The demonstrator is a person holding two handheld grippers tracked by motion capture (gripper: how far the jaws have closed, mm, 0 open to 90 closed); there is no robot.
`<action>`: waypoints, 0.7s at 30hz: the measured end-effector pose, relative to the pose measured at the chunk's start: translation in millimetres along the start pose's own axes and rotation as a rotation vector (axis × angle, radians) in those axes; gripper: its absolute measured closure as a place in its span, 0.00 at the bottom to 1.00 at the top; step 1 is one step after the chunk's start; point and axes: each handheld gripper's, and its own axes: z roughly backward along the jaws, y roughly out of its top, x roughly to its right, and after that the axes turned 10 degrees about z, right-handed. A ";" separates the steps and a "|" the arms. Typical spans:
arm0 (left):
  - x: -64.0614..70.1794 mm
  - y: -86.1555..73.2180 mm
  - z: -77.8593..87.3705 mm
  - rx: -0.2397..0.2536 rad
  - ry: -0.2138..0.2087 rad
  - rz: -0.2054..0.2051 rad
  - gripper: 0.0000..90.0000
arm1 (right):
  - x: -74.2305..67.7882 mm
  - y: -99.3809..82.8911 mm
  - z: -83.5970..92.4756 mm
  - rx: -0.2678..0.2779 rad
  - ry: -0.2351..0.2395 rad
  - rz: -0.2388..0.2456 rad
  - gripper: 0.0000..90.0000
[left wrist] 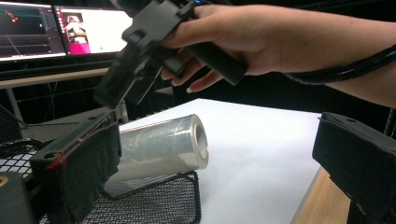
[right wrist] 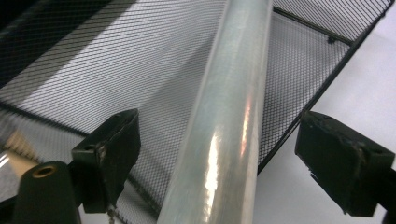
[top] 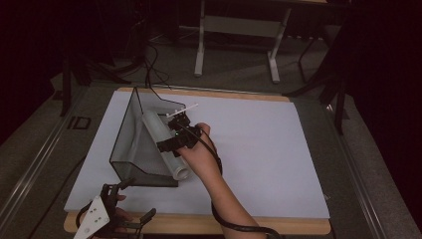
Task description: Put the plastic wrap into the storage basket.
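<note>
Two open grippers: we hold our right gripper wide above the roll of clear film lying in the black mesh tray; our left gripper waits spread at the table's near edge.

— Can you read anything from where you're standing?

— Not a word. The monitors past the table are lit, but what's on the screens is too small and blurred to make out.

— What about the roll of clear film? Any label or brand?

— None that can be read. Its wrap is plain and shiny.

— And that dark mark on the floor strip left of the table?

— Boxy shapes, maybe letters, too dim to tell.
</note>
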 end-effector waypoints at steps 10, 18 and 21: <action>0.4 -0.7 -1.6 -0.003 0.001 0.000 0.02 | 3.3 -17.8 38.5 0.107 0.025 0.071 0.16; 0.5 -1.0 -2.6 -0.008 0.003 0.001 0.02 | 12.1 -32.7 59.9 0.137 0.001 0.090 0.16; 0.2 -1.4 -2.3 -0.010 0.005 0.003 0.02 | 17.3 -47.4 73.3 0.140 -0.028 0.113 0.16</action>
